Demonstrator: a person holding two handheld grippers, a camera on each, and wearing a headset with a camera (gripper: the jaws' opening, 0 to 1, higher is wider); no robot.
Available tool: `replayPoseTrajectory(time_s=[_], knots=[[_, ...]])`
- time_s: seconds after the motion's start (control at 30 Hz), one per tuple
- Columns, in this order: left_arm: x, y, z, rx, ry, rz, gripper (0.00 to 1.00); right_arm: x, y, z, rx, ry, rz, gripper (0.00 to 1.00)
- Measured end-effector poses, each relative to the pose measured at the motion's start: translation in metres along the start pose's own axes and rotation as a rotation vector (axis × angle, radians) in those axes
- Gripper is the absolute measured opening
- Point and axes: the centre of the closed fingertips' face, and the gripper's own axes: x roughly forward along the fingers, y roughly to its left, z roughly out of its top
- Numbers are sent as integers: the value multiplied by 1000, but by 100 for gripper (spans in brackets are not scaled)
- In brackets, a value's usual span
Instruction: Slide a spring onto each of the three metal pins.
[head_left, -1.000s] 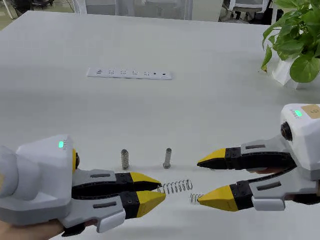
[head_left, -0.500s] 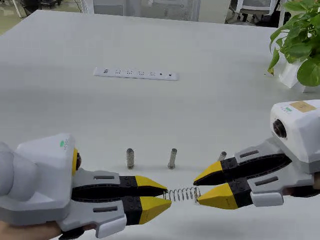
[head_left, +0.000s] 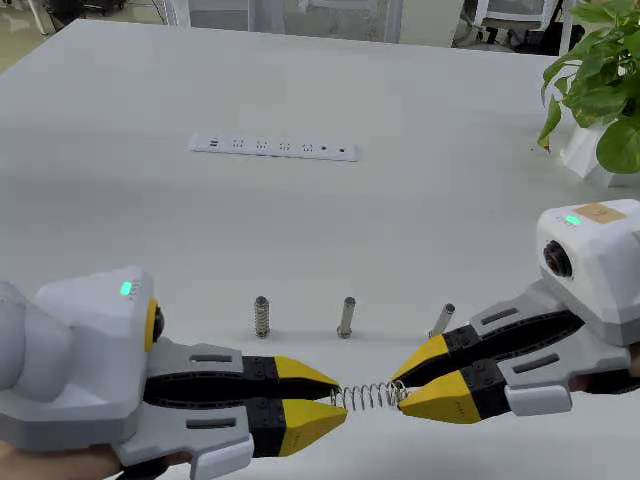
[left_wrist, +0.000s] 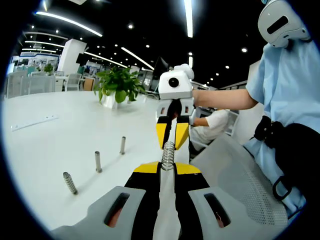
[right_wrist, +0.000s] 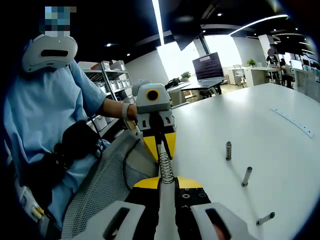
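1. Head view: my left tool (head_left: 340, 397) comes in from the lower left and my right tool (head_left: 398, 392) from the right, tips facing each other just above the desk (head_left: 420, 230). The loose spring (head_left: 368, 395) spans the short gap between them, roughly level. Each tool is narrowed onto one end of it.
2. Behind the tips, three pins form a row on the desk. The left pin (head_left: 262, 316) stands upright and already wears a fitted spring. The middle pin (head_left: 346, 316) stands upright and bare. The right pin (head_left: 443, 320) is bare, leans over, and sits just beside the right tool's upper jaw. A white power strip (head_left: 273, 147) lies farther back, and a potted plant (head_left: 600, 80) stands at the far right edge.
3. Left gripper view: my own jaws are drawn almost together around the near end of the loose spring (left_wrist: 168, 153). The spring runs straight ahead into the yellow tips of the right tool (left_wrist: 173, 136). Off to the left I see the left pin (left_wrist: 70, 182) with its coil, then the middle pin (left_wrist: 98, 161), then the right pin (left_wrist: 122, 145). The person (left_wrist: 285, 90) in a light blue shirt is on the right.
4. Right gripper view: my own jaws are pinched close on the other end of the loose spring (right_wrist: 165, 169), which leads to the left tool (right_wrist: 160, 142) opposite. To the right, the left pin (right_wrist: 228, 150) is farthest, the middle pin (right_wrist: 246, 176) is nearer, and the right pin (right_wrist: 265, 218) is nearest and steeply tilted.
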Motion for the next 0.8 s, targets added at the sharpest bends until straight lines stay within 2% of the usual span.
replayPoseTrajectory(time_s=[0.23,0.47,0.63,0.8], knots=[[0,2,-2,-1,9,5,6,-1,-2,2,5,-3,-12,6],[4,4,-9,6,47,15,6,-2,-1,11,-23,6,-36,6],[7,7,-15,5,75,22,6,2,-1,15,-77,61,-59,7],[11,11,-23,17,123,33,6,7,-3,10,-130,136,-79,7]])
